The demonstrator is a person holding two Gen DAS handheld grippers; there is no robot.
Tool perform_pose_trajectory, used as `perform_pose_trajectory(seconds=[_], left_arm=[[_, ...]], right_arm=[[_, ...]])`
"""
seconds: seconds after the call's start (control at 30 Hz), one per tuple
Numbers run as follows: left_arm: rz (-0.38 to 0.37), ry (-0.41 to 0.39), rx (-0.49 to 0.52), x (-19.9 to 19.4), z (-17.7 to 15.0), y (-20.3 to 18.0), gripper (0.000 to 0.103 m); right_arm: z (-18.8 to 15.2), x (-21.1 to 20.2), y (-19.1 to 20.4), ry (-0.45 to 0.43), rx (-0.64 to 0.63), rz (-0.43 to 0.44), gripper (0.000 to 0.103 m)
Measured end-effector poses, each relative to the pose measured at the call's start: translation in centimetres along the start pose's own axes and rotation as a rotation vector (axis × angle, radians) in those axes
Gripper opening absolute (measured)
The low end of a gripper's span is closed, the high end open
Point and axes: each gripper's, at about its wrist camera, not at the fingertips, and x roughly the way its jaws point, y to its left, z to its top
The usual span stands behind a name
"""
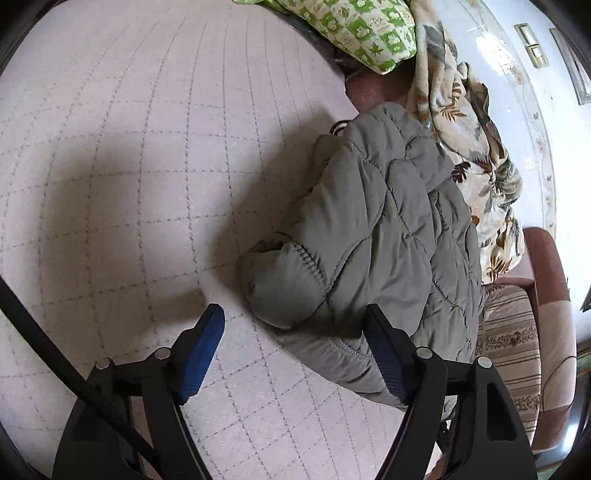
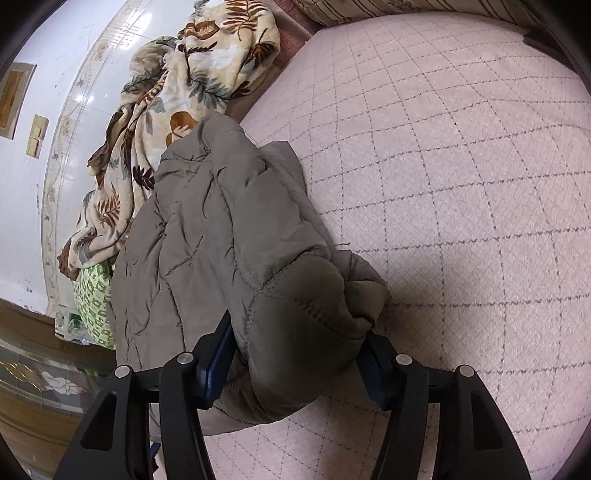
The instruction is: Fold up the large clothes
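A pale pink bedcover (image 1: 129,166) with a thin grey grid is stretching across most of both views, and everything else is lying on it or along its edge. Next in size, a grey quilted jacket (image 1: 388,236) is lying bunched and folded over on the cover, close to the side where a cream blanket (image 1: 472,147) printed with brown and grey leaves is heaped against the white wall (image 1: 517,92). The jacket is touching that blanket along its far side. A green-and-white patterned pillow (image 1: 354,29) is sitting beyond the blanket, at the top of the left wrist view.

The left gripper (image 1: 295,332) is hovering low over the cover with its jaws spread wide; its right finger is pressing against the jacket's edge, while the left finger is standing over bare cover, so nothing is being clasped.

The right gripper (image 2: 299,354) is straddling a puffy end of the jacket (image 2: 229,236). The padded fabric is filling the gap between the blue pads (image 2: 218,358), which are sitting against it on both sides, so the jaws are grasping the jacket.
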Motion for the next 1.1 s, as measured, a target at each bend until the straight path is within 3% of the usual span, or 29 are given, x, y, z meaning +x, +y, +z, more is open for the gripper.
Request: perform_pose_trajectory(seconds=[0.13,0.23,0.3,0.37,0.43,0.67,0.9,1.1], left_arm=[[-0.043,0.009,-0.010,1.7,0.2,-0.7,0.076],[-0.022,-0.020,0.027,2.2,0.5,-1.9,0.075],[0.012,-0.045,0.082,2.2,0.5,-2.9,0.065],[0.037,-0.060,0.133,1.9,0.4,-3.7,0.055],[0.054,-0.074,0.183,1.6,0.4,-4.4,0.045],[0.190,-0.144,0.405,0.9,-0.4,-7.6,0.039],[0.234,-0.208,0.508,-0.4,-1.1,-9.0,0.037],[0.249,-0.257,0.561,-2.7,-2.5,-9.8,0.037]], right_arm=[[0.0,0.2,0.0,-0.001,0.003,-0.001,0.070],[-0.1,0.4,0.0,-0.008,0.005,-0.001,0.071],[-0.1,0.6,0.1,-0.016,-0.009,-0.004,0.066],[-0.1,0.6,0.7,-0.025,-0.058,-0.024,0.052],[-0.2,0.3,2.0,-0.041,-0.152,-0.062,0.043],[-3.6,-0.4,8.8,-0.169,-0.663,-0.352,0.034],[-4.9,-1.2,10.7,-0.247,-0.831,-0.428,0.032],[-6.1,-2.9,12.8,-0.316,-0.909,-0.440,0.032]])
